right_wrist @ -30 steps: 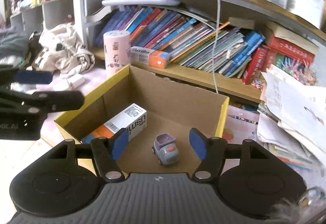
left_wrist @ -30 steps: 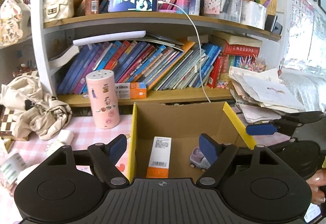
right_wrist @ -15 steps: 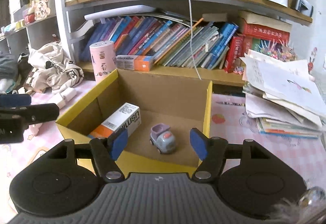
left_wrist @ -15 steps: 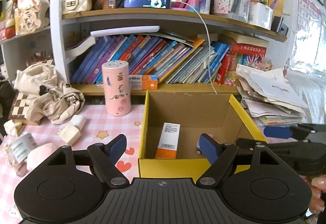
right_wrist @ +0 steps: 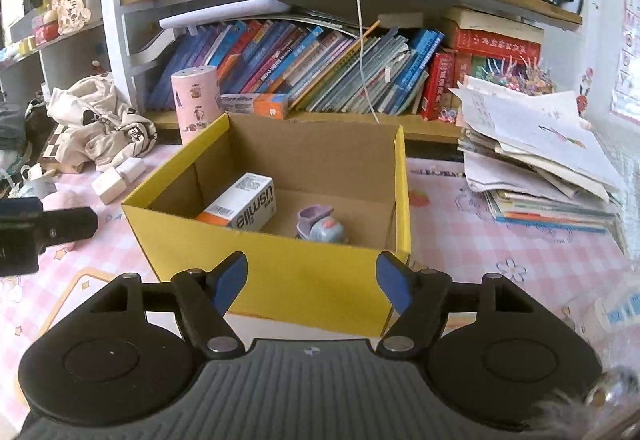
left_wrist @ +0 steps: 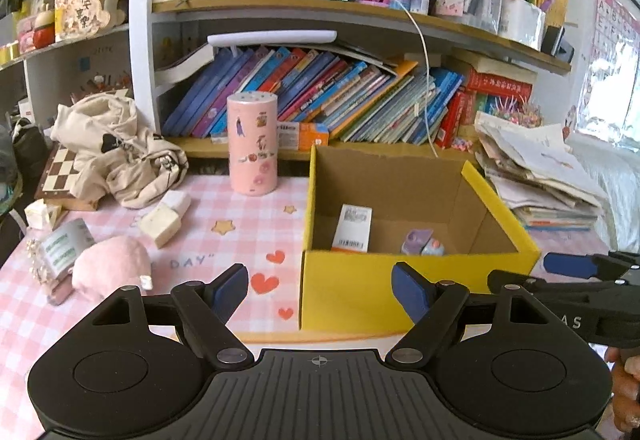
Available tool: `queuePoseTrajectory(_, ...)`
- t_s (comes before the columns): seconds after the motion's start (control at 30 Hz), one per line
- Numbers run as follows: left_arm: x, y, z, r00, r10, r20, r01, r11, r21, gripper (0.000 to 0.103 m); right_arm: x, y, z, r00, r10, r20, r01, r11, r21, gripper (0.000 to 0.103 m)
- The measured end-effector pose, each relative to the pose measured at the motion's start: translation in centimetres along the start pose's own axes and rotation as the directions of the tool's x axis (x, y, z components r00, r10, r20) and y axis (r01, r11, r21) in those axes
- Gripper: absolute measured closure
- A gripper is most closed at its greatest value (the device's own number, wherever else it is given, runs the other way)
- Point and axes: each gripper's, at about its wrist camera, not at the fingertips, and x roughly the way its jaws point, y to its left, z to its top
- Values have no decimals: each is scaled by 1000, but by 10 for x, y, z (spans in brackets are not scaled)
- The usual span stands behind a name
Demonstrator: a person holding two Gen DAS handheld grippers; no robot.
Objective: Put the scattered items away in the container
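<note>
**Pink checked surface and what lay on it**

The surface [left_wrist: 240, 232] wore a pink checked cloth printed with hearts and stars. A yellow cardboard box [left_wrist: 360, 292] stood near its front edge, about midway along. Behind the box's left side, by the back edge, a pink cylinder [left_wrist: 252, 145] stood upright. Toward the left edge lay two cream blocks [left_wrist: 164, 217], a pink plush [left_wrist: 112, 268], a small labelled packet [left_wrist: 64, 246], a crumpled beige bag [left_wrist: 120, 155] and a chessboard [left_wrist: 60, 169]. A stack of papers and books [right_wrist: 540, 167] sat at the back right corner.
</note>
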Motion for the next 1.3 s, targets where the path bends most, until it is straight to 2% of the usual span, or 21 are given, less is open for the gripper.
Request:
queuePoseTrajectory(0.17,-10,11,-6,1000,-6,2,6,1000,31,13,-10,17,-6,1000,-27,-5,27,1000,12,27)
queuePoseTrajectory(0.43,-25,40,-14,1000,-15,-20,16,999,32,11,-27,52,-17,998,-62,-20,62,998,19,19)
queuePoseTrajectory(0.63,-35,58,-19,999,-23,-32,25,998,50,6,-36,79,-24,995,-97,-29,97,995,7,10)
queuePoseTrajectory(1.3,-59,119,-39,996,-72,-58,76,995,72,5,-51,152,-44,988,-140,-69,142,990,20,3)
